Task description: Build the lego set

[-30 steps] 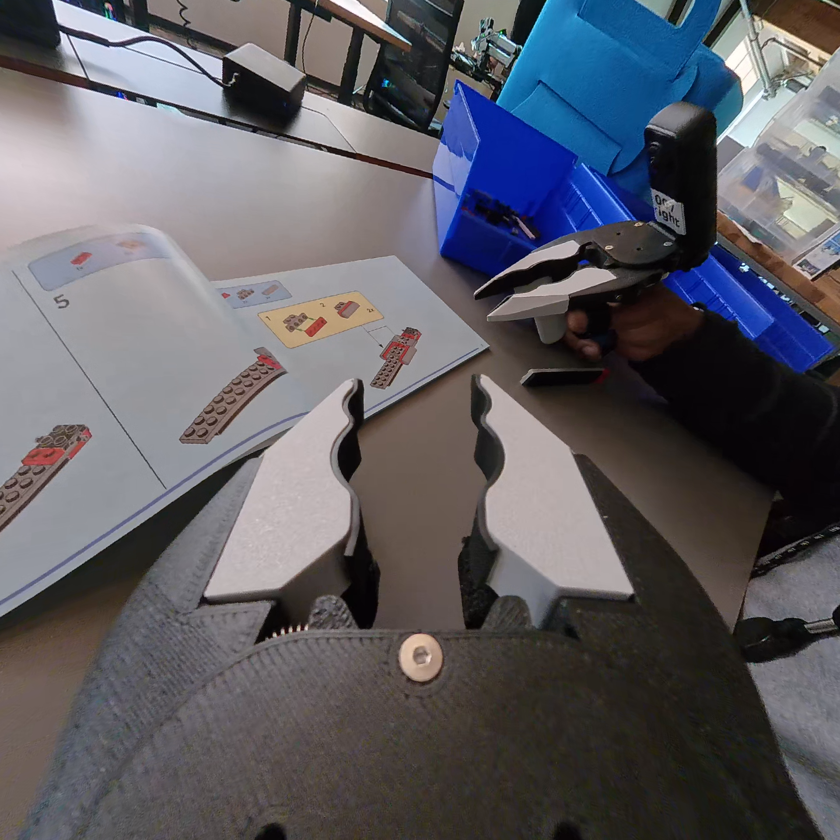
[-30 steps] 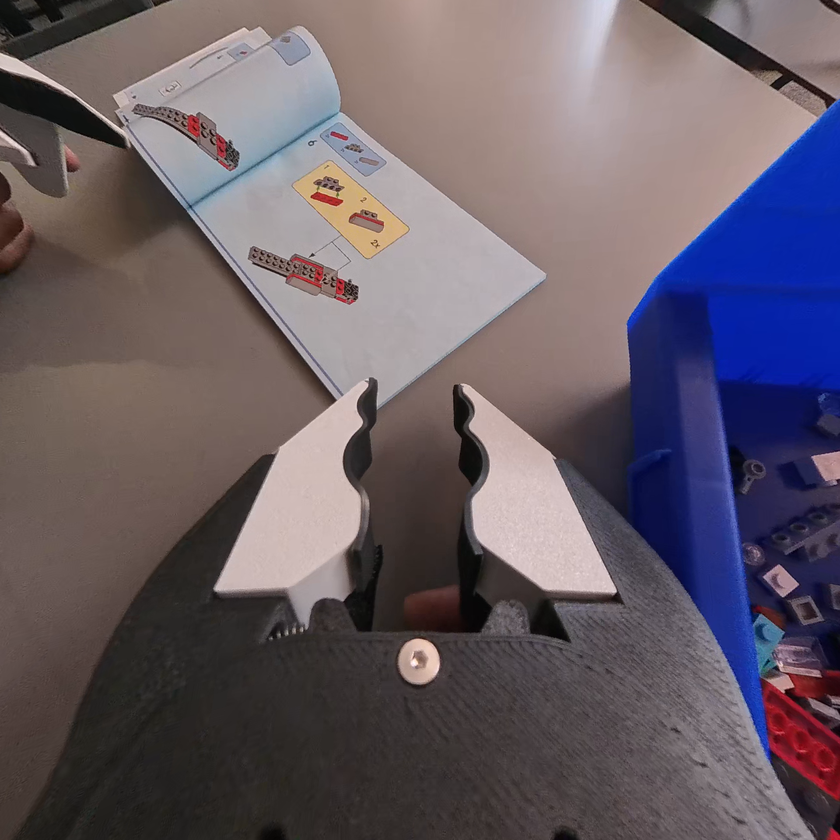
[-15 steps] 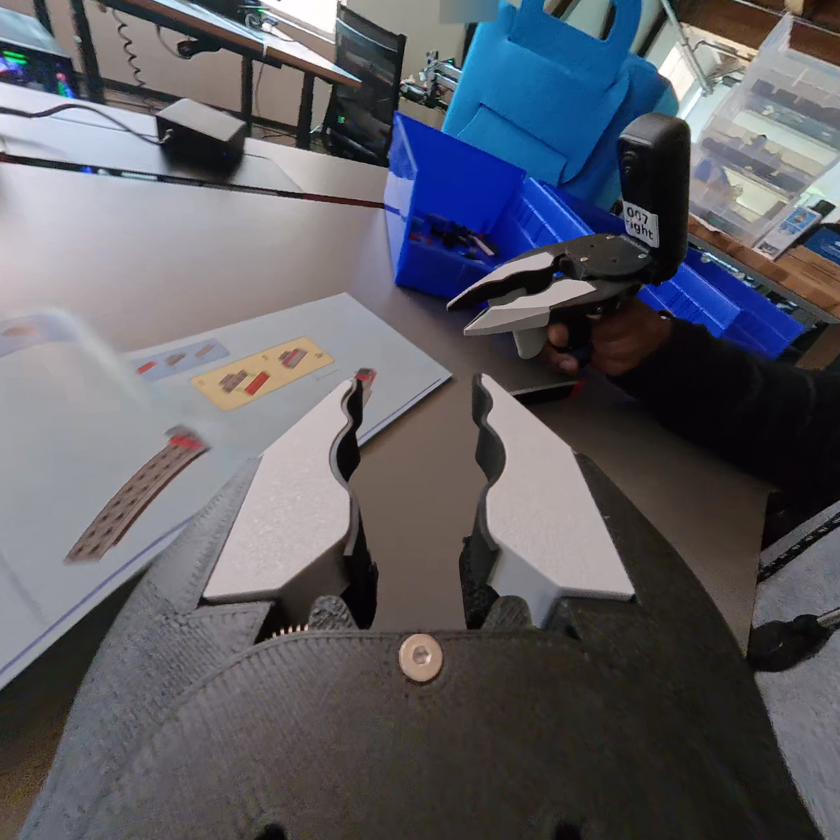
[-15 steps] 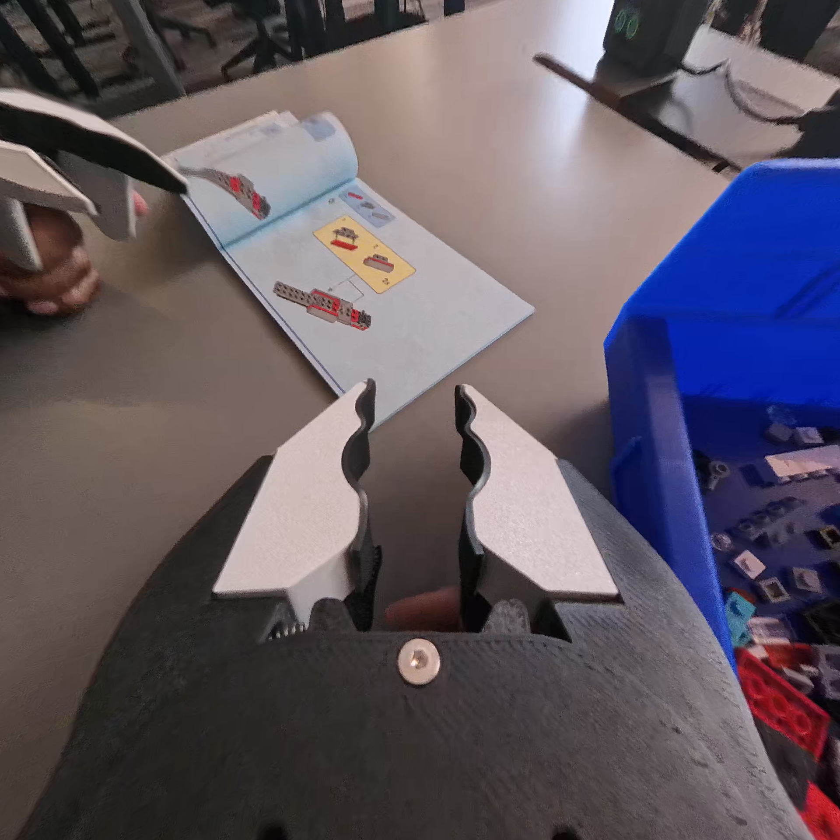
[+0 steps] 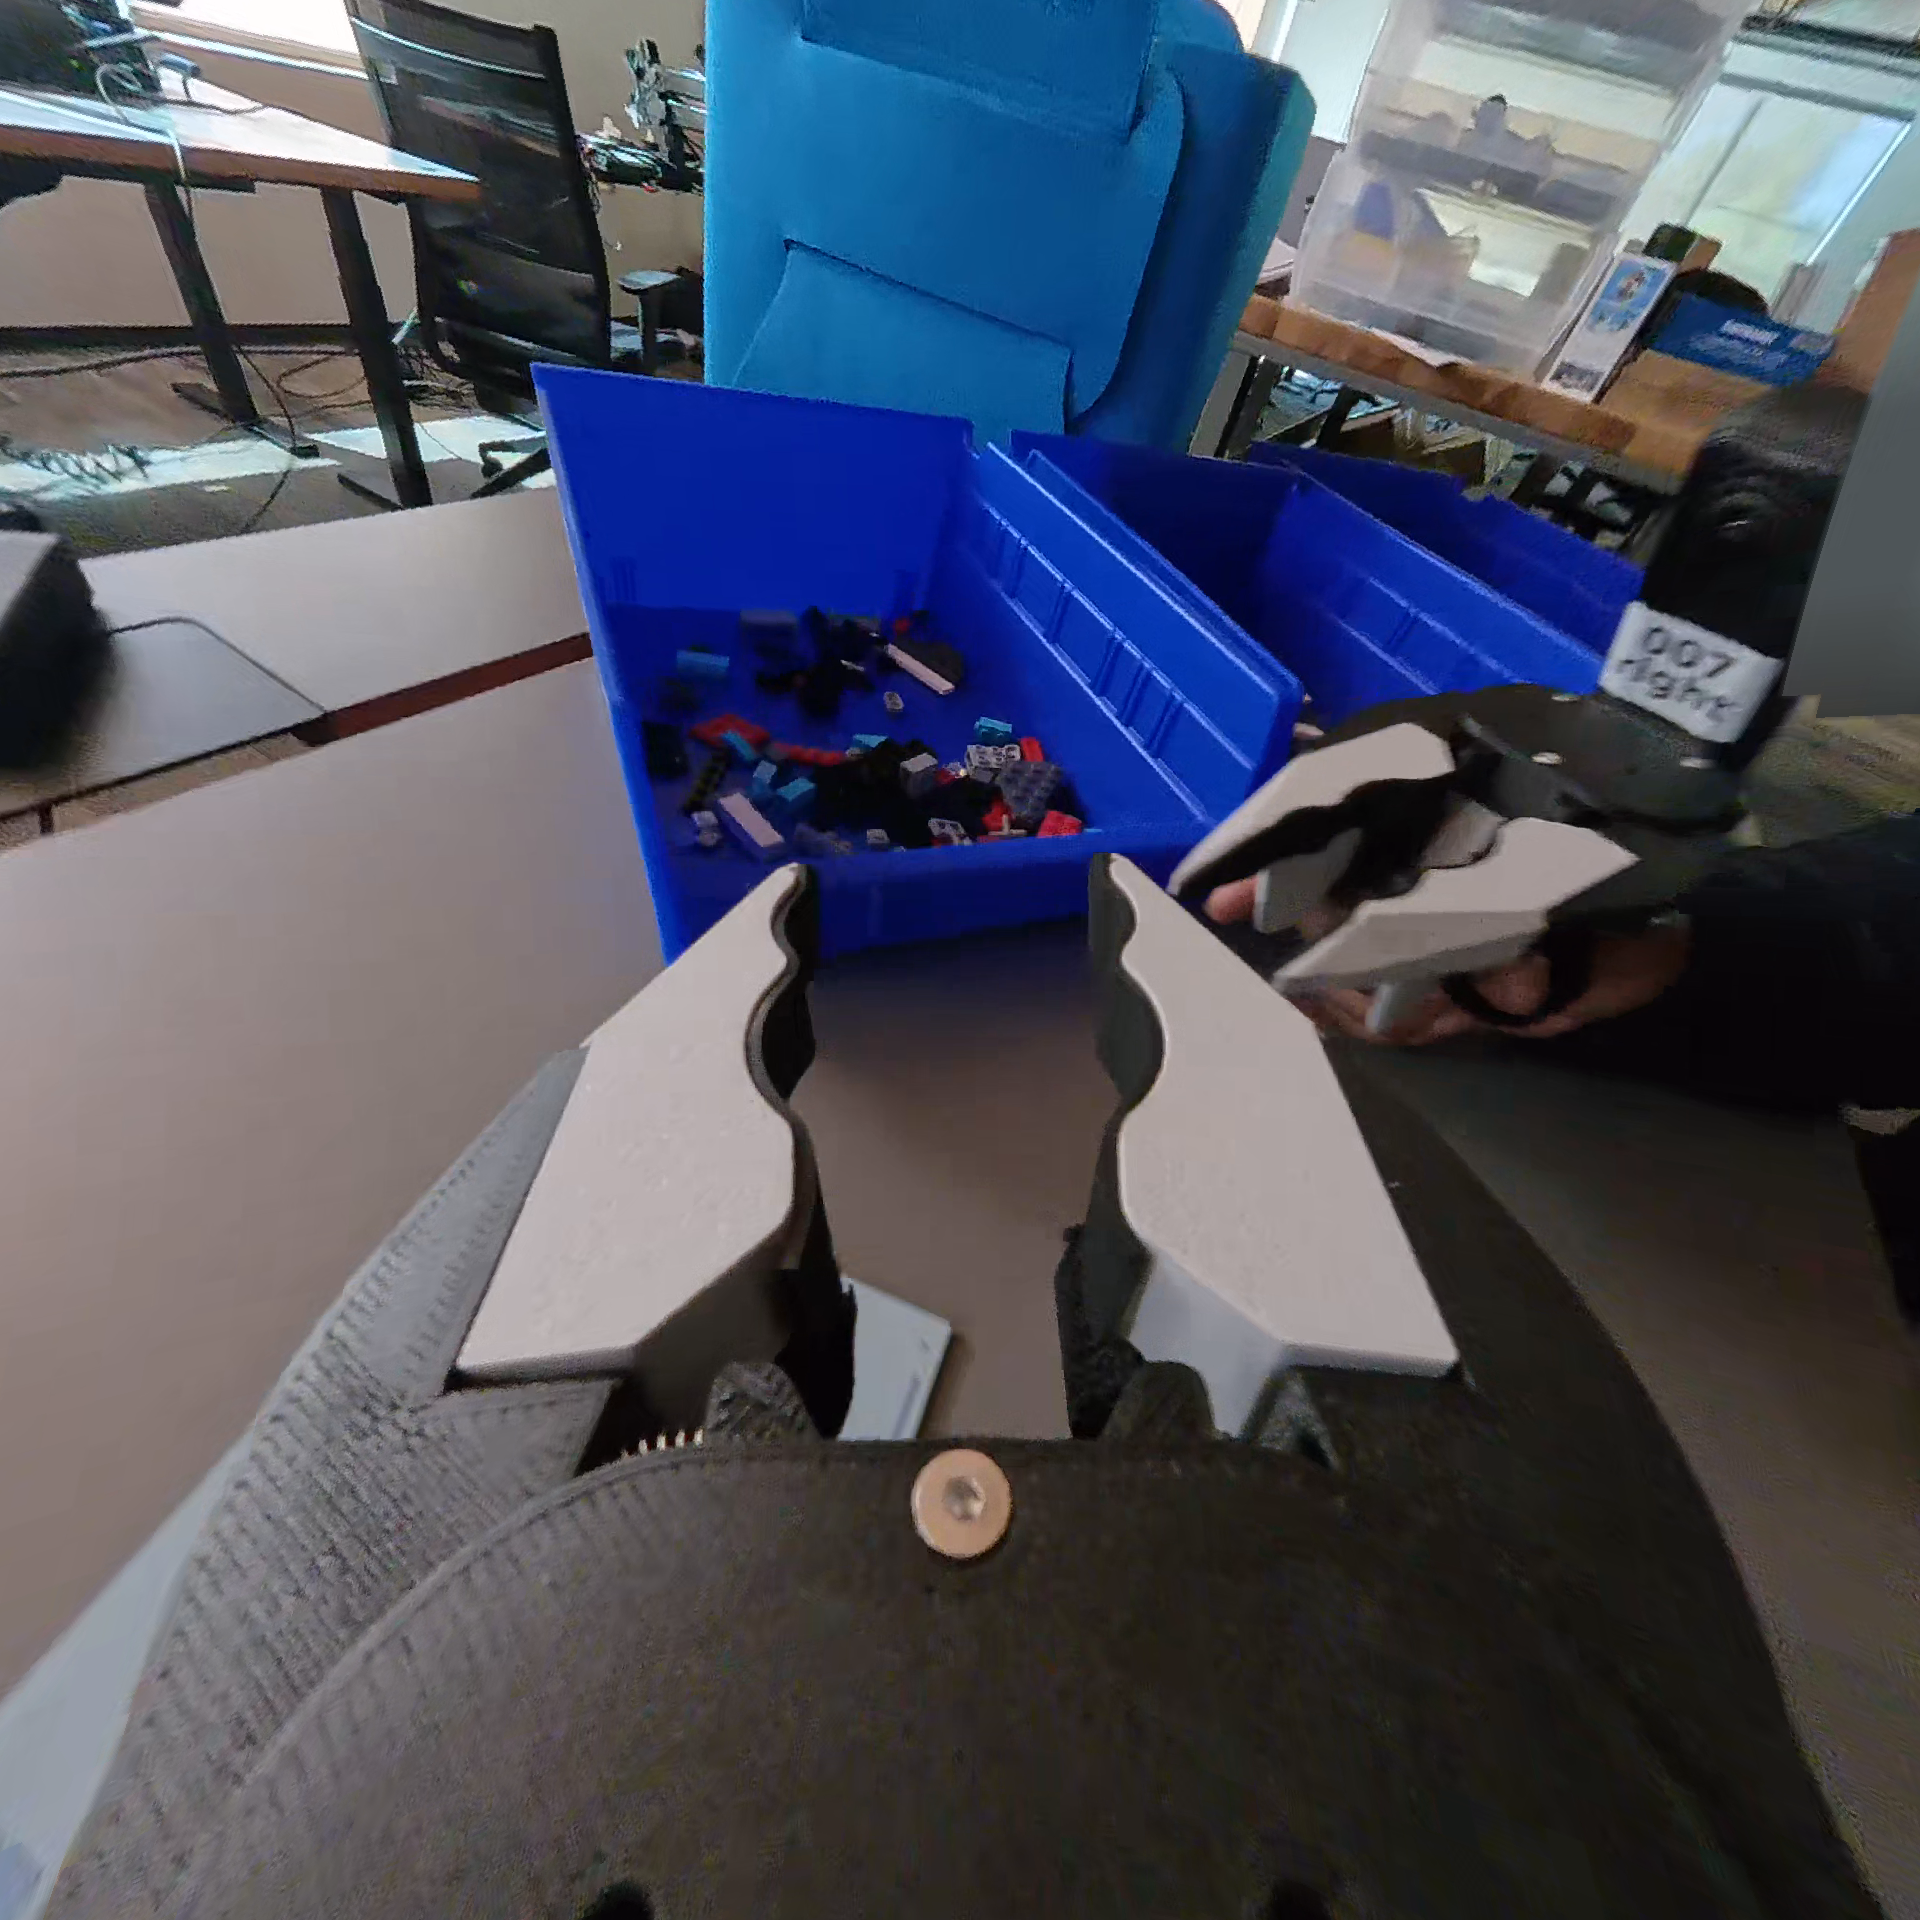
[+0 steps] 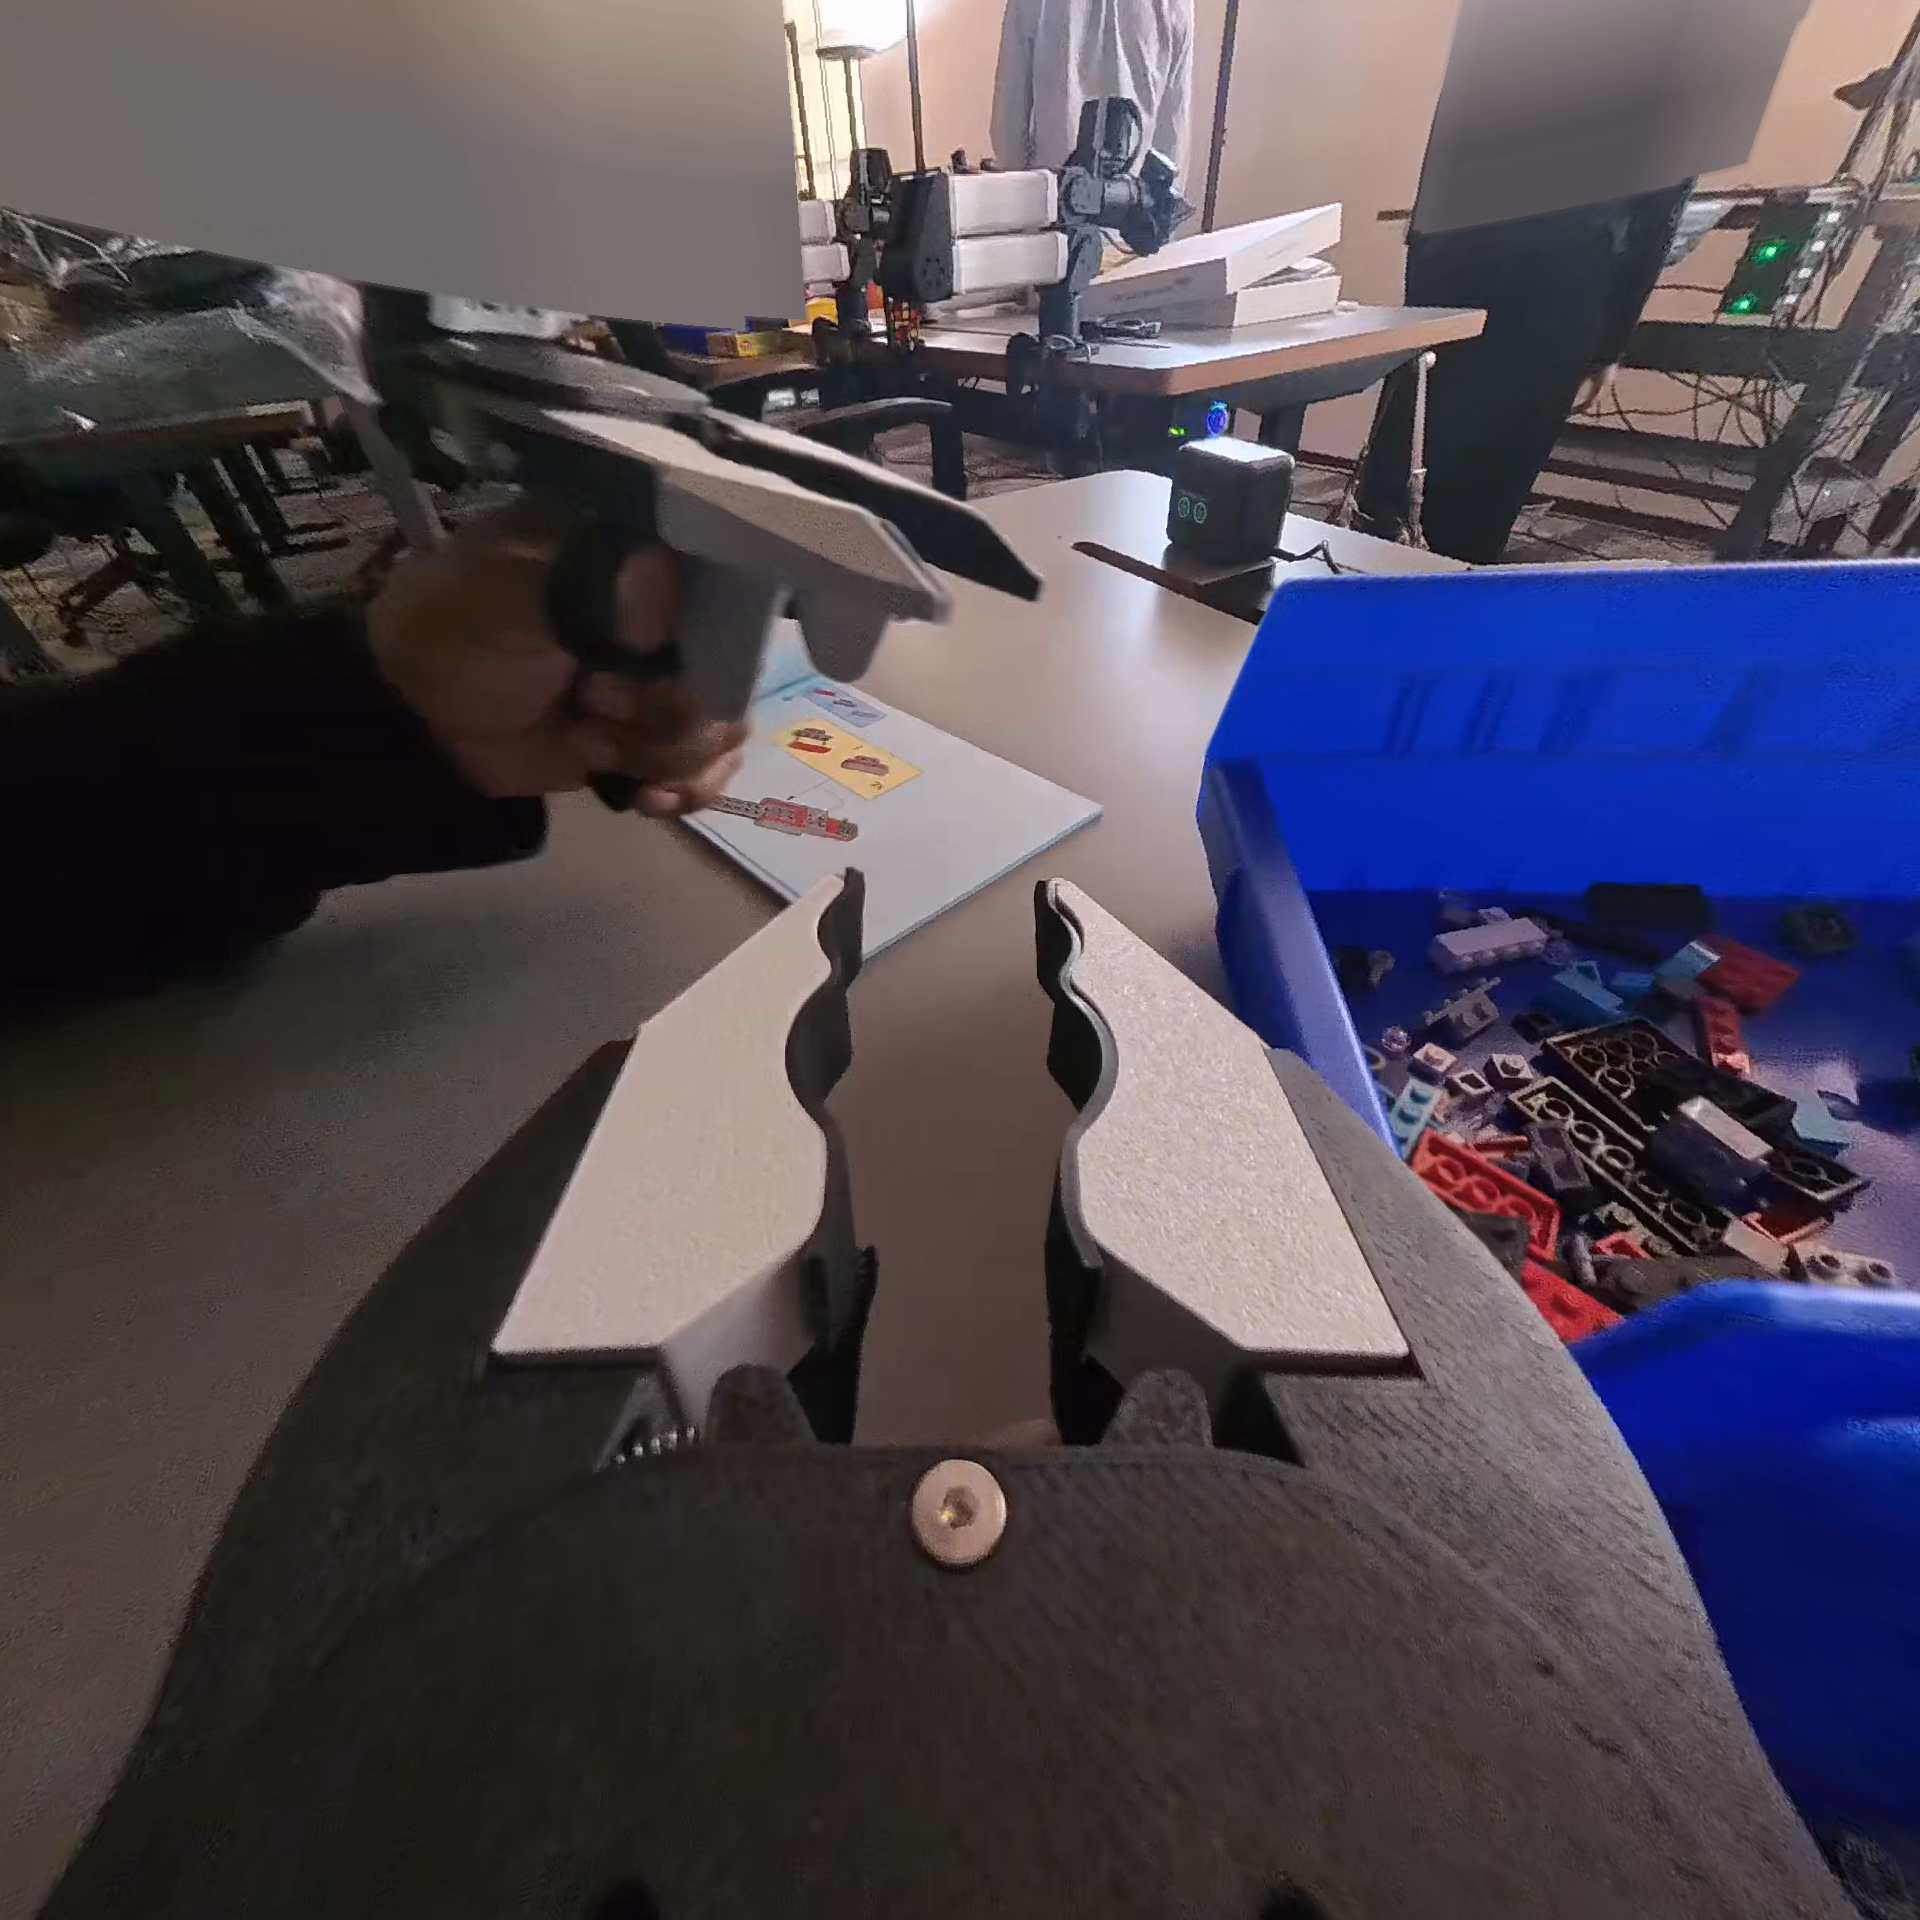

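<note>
Beside the blue bin [image 5: 1039, 894], both hand-held grippers, left [image 5: 948, 896] and right [image 6: 948, 906], seemingly hover, gaping, empty.

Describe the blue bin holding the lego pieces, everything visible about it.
The blue bin is an open-topped rectangular tray of glossy plastic with tall walls and a low front lip, standing upright on the brown table. Loose lego pieces in black, red, grey and light blue lie scattered on its floor. A second blue bin stands alongside it. Neither gripper touches it.
</note>
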Motion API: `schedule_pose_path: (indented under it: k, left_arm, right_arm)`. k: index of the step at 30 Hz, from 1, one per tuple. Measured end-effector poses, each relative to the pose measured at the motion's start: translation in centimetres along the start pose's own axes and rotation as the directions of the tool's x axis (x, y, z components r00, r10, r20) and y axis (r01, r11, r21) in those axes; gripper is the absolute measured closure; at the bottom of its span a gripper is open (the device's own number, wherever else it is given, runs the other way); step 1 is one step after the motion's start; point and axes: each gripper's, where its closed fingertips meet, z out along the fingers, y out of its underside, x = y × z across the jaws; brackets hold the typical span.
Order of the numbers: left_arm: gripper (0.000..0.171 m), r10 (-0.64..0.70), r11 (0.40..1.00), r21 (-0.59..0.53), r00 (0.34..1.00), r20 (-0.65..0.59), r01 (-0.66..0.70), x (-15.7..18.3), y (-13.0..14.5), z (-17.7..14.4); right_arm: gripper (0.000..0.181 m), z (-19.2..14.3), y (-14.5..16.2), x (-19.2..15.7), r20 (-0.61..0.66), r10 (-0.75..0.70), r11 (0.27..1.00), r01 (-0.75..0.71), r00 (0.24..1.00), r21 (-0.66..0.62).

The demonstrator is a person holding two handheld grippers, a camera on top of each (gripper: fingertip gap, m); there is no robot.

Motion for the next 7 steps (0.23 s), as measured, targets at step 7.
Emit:
schedule_pose_path:
  k: [7]
  left_arm:
    - [0.122, 0.061, 0.998, -0.006, 0.996, 0.068, -0.061, -0.7, 2.0, 1.9]
  right_arm:
    - [0.147, -2.2, -0.2, 0.1, 0.029, 0.025, 0.999, -0.026, 0.999, 0.045]
